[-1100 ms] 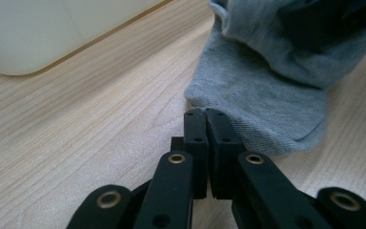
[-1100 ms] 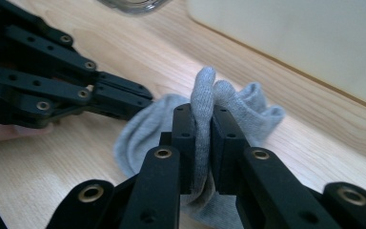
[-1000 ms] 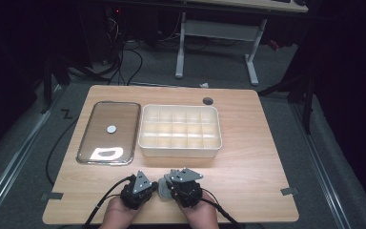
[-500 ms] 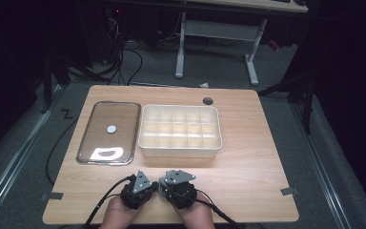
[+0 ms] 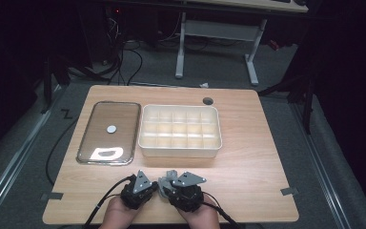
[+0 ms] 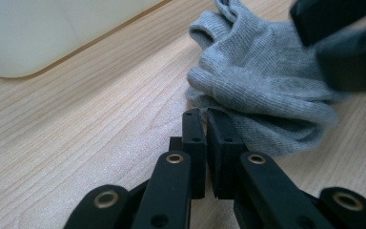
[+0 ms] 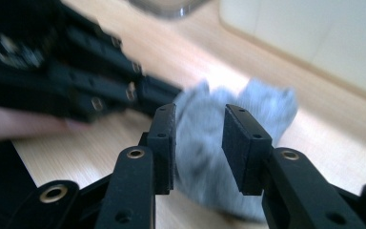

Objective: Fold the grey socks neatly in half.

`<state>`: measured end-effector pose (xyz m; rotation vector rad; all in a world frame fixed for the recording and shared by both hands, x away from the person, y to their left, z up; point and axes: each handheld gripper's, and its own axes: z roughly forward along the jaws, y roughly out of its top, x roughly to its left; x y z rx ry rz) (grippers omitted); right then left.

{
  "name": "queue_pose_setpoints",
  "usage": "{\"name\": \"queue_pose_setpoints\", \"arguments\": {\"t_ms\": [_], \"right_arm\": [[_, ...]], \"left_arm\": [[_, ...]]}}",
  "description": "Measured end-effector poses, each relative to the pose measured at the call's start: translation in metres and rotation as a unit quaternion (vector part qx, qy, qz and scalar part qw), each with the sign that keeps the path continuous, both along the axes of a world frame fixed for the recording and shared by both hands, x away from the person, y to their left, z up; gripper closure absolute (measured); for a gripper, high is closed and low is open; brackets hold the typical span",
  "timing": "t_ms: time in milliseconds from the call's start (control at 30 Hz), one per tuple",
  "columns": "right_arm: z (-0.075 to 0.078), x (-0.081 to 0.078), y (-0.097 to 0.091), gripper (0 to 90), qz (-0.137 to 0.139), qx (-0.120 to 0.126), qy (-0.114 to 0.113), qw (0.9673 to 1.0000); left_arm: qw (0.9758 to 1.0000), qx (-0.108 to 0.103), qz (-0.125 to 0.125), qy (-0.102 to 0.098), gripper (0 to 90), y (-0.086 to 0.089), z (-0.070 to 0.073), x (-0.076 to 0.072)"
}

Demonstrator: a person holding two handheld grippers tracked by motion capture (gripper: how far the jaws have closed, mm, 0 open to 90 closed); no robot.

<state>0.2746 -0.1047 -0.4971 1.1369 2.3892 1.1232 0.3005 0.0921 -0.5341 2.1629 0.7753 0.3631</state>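
Beyond the grey sock [image 5: 170,175], white compartment box [image 5: 180,129] and glass-lidded tray [image 5: 108,132].

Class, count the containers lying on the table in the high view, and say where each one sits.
2. The tray with a glass lid lies at the left; the white compartment box sits right beside it, toward the middle. Nothing seems hidden.

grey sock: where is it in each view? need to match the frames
High view: grey sock bottom centre, between the two grippers.
Left gripper view: upper right, its edge at the tips of the closed jaws.
Right gripper view: centre, bunched between the open jaws.
Shared landmark: cream compartment box beyond the sock.
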Motion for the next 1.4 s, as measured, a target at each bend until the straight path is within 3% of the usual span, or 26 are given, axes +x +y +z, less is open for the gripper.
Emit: {"name": "queue_pose_setpoints", "arguments": {"t_ms": [167, 333, 600, 800, 933, 1067, 1167, 1267, 1400], "right_arm": [[-0.014, -0.001, 0.002, 69.9, 0.004, -0.004, 0.011, 0.9999], [-0.019, 0.001, 0.006, 87.0, 0.009, -0.011, 0.008, 0.9999], [-0.005, -0.003, 0.005, 87.4, -0.002, 0.015, -0.025, 0.9996], [-0.017, -0.002, 0.011, 86.1, 0.018, 0.004, -0.004, 0.9998], [-0.026, -0.002, 0.012, 85.6, 0.013, 0.005, 0.003, 0.9999], [-0.028, -0.003, 0.011, 85.6, 0.013, 0.007, -0.002, 0.9999], [-0.029, -0.004, 0.012, 85.4, 0.013, 0.005, -0.006, 0.9999], [-0.029, -0.005, 0.013, 85.0, 0.014, 0.004, -0.009, 0.9998], [-0.029, -0.006, 0.012, 84.0, 0.016, 0.005, -0.01, 0.9998]], "left_arm": [[1.0, 0.001, 0.0, -0.001, 86.3, 0.0, 0.0, 0.0], [1.0, 0.003, -0.002, -0.002, 86.4, 0.0, 0.0, -0.001], [1.0, 0.005, -0.003, -0.006, 86.6, -0.001, 0.0, -0.002], [1.0, 0.005, -0.003, -0.007, 86.6, -0.002, 0.0, -0.002], [1.0, 0.005, 0.003, -0.005, 84.2, 0.0, 0.0, 0.0], [0.9986, -0.038, 0.026, -0.028, 86.0, 0.011, 0.016, -0.001], [0.997, -0.072, 0.004, -0.03, 88.5, 0.008, 0.027, -0.007], [0.9976, -0.065, -0.014, -0.022, 89.1, -0.003, 0.023, -0.008], [0.9983, -0.057, -0.011, -0.002, 89.9, -0.007, 0.014, 0.0]]}}
